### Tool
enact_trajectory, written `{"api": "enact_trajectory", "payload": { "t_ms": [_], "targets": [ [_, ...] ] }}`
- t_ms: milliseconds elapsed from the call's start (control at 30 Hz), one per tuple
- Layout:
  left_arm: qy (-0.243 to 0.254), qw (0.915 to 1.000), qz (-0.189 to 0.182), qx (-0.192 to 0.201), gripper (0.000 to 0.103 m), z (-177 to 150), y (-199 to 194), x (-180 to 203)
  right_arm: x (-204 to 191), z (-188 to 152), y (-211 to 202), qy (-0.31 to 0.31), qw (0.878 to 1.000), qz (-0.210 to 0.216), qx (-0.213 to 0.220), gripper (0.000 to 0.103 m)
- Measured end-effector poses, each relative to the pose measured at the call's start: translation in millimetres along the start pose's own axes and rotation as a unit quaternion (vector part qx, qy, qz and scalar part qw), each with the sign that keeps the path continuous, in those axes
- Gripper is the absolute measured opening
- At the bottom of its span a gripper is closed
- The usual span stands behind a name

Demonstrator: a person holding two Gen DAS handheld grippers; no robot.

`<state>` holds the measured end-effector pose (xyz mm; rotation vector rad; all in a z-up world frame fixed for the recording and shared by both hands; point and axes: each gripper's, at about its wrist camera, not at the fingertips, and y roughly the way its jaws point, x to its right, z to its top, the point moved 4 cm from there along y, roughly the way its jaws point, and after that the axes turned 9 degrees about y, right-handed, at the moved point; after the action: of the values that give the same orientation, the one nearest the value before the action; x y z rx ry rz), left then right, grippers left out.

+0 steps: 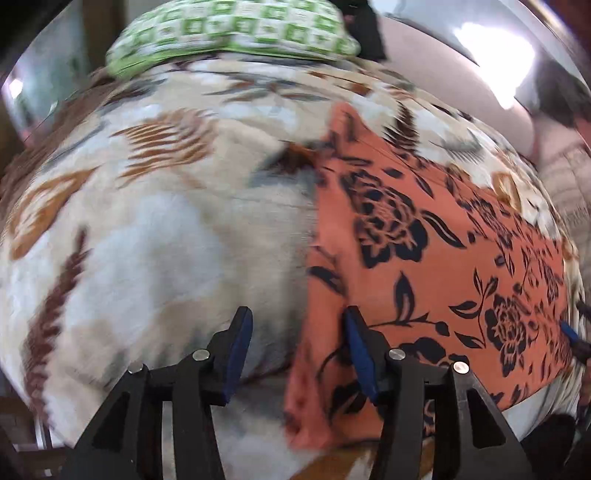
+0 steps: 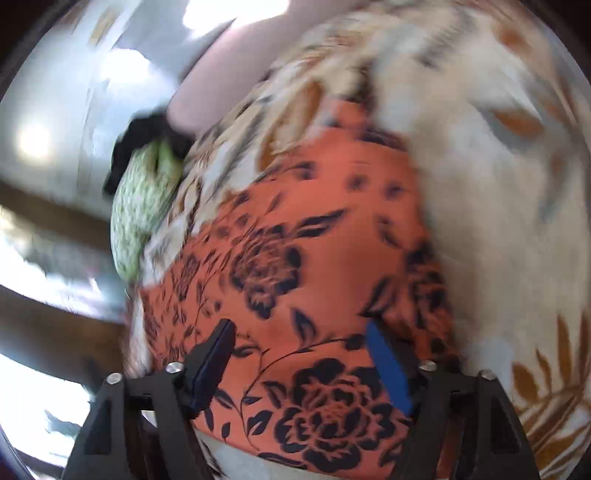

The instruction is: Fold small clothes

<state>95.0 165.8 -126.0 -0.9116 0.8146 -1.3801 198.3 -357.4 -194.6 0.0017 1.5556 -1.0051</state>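
**Orange floral garment flat on bed, both grippers open**

Left to right: a leaf-patterned blanket [image 1: 155,229] covers the bed, with a green checked pillow [image 1: 236,29] at its far end. The left gripper [image 1: 299,347] hangs with jaws partly apart, straddling the left edge of the orange garment with black flowers [image 1: 424,236]; neither pad presses cloth. The garment lies spread on the blanket's right half. The right gripper [image 2: 299,362] hovers above it, jaws parted, gripping nothing. Both views are blurred.
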Motion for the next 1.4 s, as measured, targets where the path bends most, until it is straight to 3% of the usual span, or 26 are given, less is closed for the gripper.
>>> {"api": "enact_trajectory", "payload": {
  "t_ms": [67, 167, 233, 267, 300, 367, 433, 467, 600, 700, 800, 967, 1067, 1133, 1200, 1233, 1267, 1333, 1400],
  "targets": [
    [0.007, 0.9988, 0.002, 0.048, 0.052, 5, -33, 0, -16, -3, -21, -0.019, 0.999, -0.011, 0.025, 0.072],
    [0.024, 0.9951, -0.052, 0.080, 0.053, 0, -65, 14, -52, -24, -41, -0.085, 0.996, 0.025, 0.021, 0.075],
    [0.043, 0.9928, -0.085, 0.072, 0.056, -11, -62, 28, -62, -42, -45, -0.098, 0.994, 0.052, 0.011, 0.080],
    [0.053, 0.9939, -0.079, 0.056, 0.056, -18, -52, 32, -61, -52, -42, -0.102, 0.993, 0.060, -0.002, 0.083],
    [0.059, 0.9966, -0.047, 0.031, 0.056, -25, -35, 31, -56, -60, -37, -0.103, 0.993, 0.061, -0.011, 0.083],
    [0.059, 0.9975, 0.018, -0.033, 0.058, -42, -1, 20, -22, -68, -24, -0.065, 0.997, 0.023, -0.019, 0.083],
    [0.031, 0.9994, -0.002, -0.012, 0.058, -42, -10, 13, 14, -63, -24, 0.002, 1.000, -0.013, 0.001, 0.082],
    [0.028, 0.9996, 0.002, 0.000, 0.058, -41, -21, 12, 17, -63, -32, 0.017, 1.000, 0.012, 0.013, 0.082],
    [0.075, 0.9941, 0.009, 0.077, 0.058, -24, -65, 36, 6, -74, -71, -0.006, 0.997, 0.012, 0.070, 0.083],
    [0.077, 0.9907, -0.032, 0.108, 0.059, -8, -75, 62, 14, -84, -69, 0.041, 0.997, 0.034, 0.050, 0.083],
    [0.079, 0.9888, -0.058, 0.112, 0.059, 4, -67, 86, 25, -98, -46, 0.090, 0.995, 0.044, 0.020, 0.083],
    [0.053, 0.9895, -0.076, 0.111, 0.059, 27, -44, 112, 33, -97, -23, 0.141, 0.987, 0.071, 0.024, 0.083],
    [0.045, 0.9896, -0.076, 0.113, 0.059, 34, -30, 120, 38, -83, -26, 0.168, 0.980, 0.081, 0.067, 0.083],
    [0.057, 0.9933, -0.051, 0.087, 0.059, 36, -7, 125, 40, -72, -40, 0.169, 0.976, 0.065, 0.122, 0.082],
    [0.081, 0.9964, -0.011, 0.025, 0.059, 28, 30, 129, 46, -64, -46, 0.162, 0.973, 0.036, 0.158, 0.077],
    [0.101, 0.9947, 0.007, 0.022, 0.061, 25, 38, 133, 50, -62, -40, 0.169, 0.975, 0.031, 0.144, 0.062],
    [0.132, 0.9896, 0.031, 0.047, 0.062, 23, 35, 140, 51, -61, -37, 0.163, 0.977, 0.019, 0.134, 0.028],
    [0.152, 0.9861, 0.044, 0.049, 0.062, 22, 34, 147, 43, -65, -39, 0.126, 0.984, 0.002, 0.127, 0.016],
    [0.138, 0.9892, 0.025, 0.044, 0.062, 25, 35, 140, 24, -70, -53, 0.071, 0.987, -0.021, 0.145, 0.013]
  ]
}}
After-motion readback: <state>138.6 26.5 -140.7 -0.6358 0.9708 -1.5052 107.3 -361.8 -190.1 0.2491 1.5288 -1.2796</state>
